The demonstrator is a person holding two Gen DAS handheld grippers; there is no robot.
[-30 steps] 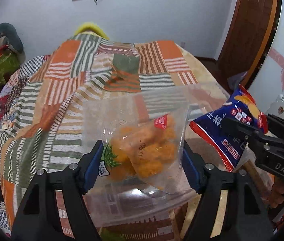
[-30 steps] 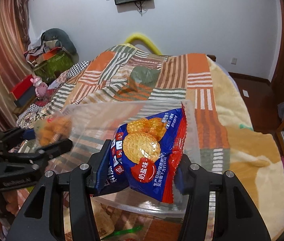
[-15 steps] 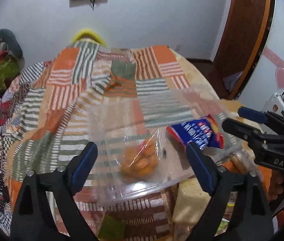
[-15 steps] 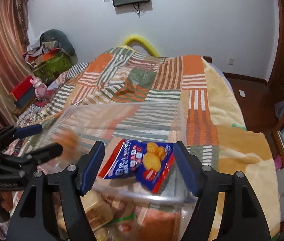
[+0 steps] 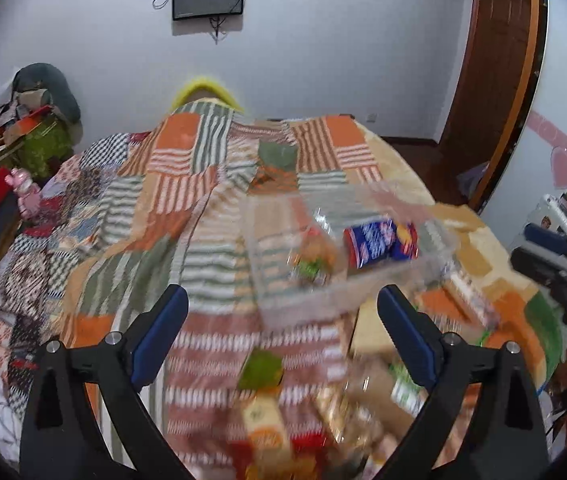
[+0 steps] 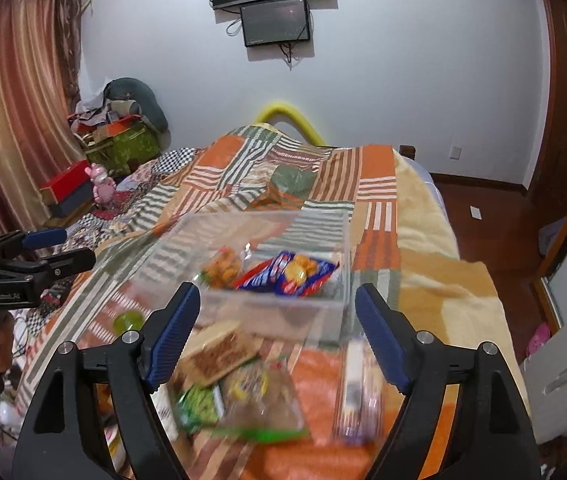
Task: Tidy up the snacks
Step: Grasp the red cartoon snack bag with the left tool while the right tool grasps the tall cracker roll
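A clear plastic bin (image 6: 323, 320) stands on the patchwork bedspread. Inside it lie a blue biscuit packet (image 6: 295, 274) and a clear bag of orange snacks (image 6: 223, 268); both also show in the left wrist view, the blue packet (image 5: 379, 242) and the orange bag (image 5: 311, 258). My left gripper (image 5: 281, 338) is open and empty, pulled back in front of the bin (image 5: 295, 312). My right gripper (image 6: 277, 334) is open and empty, also back from the bin. Several loose snack packets (image 6: 219, 354) lie on the bed between the right fingers.
More packets (image 5: 263, 428) lie blurred near the left gripper. The bed (image 6: 443, 296) drops off to the wooden floor on the right. Cluttered boxes (image 6: 123, 148) and a curtain stand at the left. Monitors hang on the far wall.
Both grippers opened and dropped their packets into the clear bin, then pulled back and up. The orange bag and blue packet now lie in the bin.
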